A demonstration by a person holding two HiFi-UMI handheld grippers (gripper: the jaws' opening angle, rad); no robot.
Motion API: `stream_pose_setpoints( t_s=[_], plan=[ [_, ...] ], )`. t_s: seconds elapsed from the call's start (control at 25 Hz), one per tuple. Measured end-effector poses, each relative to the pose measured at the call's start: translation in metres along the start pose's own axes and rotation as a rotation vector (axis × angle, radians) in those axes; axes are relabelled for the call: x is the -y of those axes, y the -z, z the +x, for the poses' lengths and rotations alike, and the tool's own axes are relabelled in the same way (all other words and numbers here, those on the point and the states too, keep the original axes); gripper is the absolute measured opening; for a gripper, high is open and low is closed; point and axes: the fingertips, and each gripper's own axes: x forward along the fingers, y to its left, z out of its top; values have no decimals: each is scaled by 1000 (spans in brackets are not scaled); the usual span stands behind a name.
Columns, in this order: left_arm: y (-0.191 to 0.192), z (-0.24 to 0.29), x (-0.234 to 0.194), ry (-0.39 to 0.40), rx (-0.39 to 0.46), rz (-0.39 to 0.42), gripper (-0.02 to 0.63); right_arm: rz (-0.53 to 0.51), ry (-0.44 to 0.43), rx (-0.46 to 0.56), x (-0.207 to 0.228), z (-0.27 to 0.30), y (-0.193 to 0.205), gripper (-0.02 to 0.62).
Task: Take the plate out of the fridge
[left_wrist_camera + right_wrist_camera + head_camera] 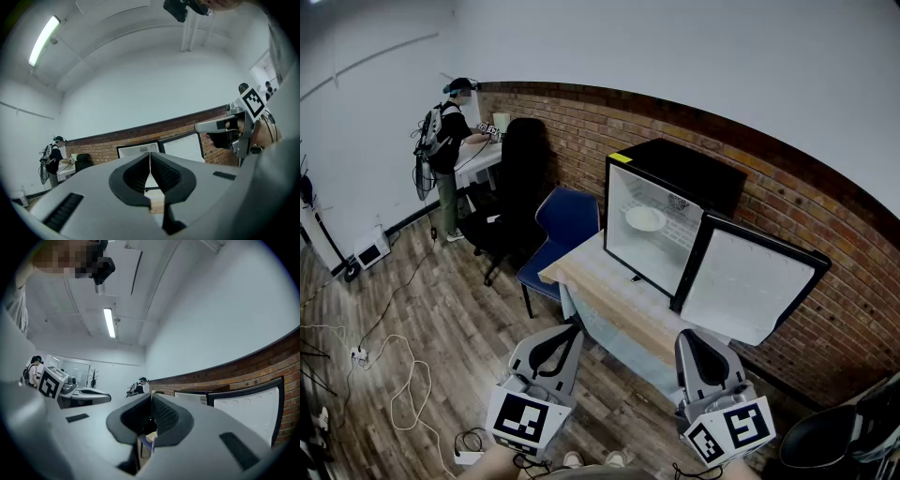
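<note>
A: Here we are in front of the fridge (679, 161), which is standing on the desk (598, 283). Its door (752, 287) is swung wide open to the right. Where's our plate?

B: The plate (645, 218) is inside, lying flat on the shelf towards the back of the white interior. Nothing is touching it, and both claws are well short of the desk edge.

A: What about the claws themselves?

B: The left claw (568, 330) is pressed together, its tips meeting in a thin seam with nothing between them. The right claw (687, 337) looks the same, closed tip to tip and empty. We judge both will have to spread before either can take a rim.

A: Which way does the plate lie from us?

B: It's ahead and farther off, between our two claws and a shade closer to the right one's line. But the open door hangs on that side, and its hinged edge sits just beyond the right claw.

A: So the left has the cleaner lane?

B: We'd say so. The opening faces the near left, so the left claw can go straight in. The right would have to swing left round the door first.

A: Any long axis to line up with?

B: None, because it's round. We simply meet the near rim.
</note>
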Motion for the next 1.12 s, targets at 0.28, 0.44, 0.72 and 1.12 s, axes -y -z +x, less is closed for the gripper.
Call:
stream_pose_setpoints(
  t_s=[0.28,0.44,0.72,1.12],
  plan=[
    [3,12,6,0,-1,7,19,-1,7,4,13,3,4,32],
    [5,19,10,-4,-7,-1,18,-13,0,-2,19,4,7,32],
    [11,34,18,-15,-10,8,18,-10,-12,-15,36,9,15,32],
    [18,47,32,-43,-34,16,20,13,-47,-22,57,9,27,32]
  ],
)
